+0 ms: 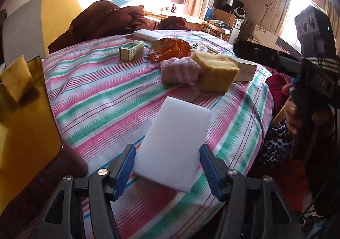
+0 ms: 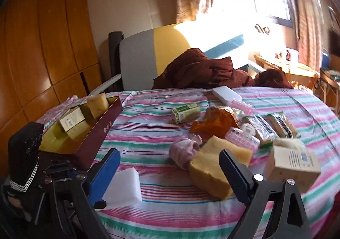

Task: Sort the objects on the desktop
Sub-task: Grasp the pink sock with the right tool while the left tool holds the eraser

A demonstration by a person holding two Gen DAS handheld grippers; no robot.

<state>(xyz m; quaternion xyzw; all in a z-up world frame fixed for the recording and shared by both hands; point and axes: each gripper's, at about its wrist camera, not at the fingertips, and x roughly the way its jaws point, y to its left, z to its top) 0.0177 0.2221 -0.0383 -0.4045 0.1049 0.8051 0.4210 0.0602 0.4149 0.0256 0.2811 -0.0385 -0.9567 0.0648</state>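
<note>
A white foam block point(image 1: 176, 124) lies flat on the striped bedspread point(image 1: 102, 98). My left gripper point(image 1: 167, 148) is open, one blue finger on each long side of the block, with a sliver of gap on the left. In the right wrist view the same block point(image 2: 125, 188) shows behind my right gripper's left finger. My right gripper point(image 2: 169, 154) hangs wide open and empty above the spread, its right finger just in front of a yellow sponge point(image 2: 212, 166). A dark red tray point(image 2: 102, 130) at the left holds another yellow sponge point(image 2: 97, 104) and a beige carton point(image 2: 71, 121).
Mid-spread lie a pink cloth point(image 1: 180, 71), an orange wrapper point(image 1: 170, 50), a green box point(image 1: 130, 50), a second white block point(image 1: 147, 34), a beige carton point(image 2: 293, 160), pink plastic rollers point(image 2: 242, 135) and snack packets point(image 2: 274, 126). A brown quilt point(image 1: 102, 20) is heaped behind. A hand point(image 1: 291, 107) grips the right tool.
</note>
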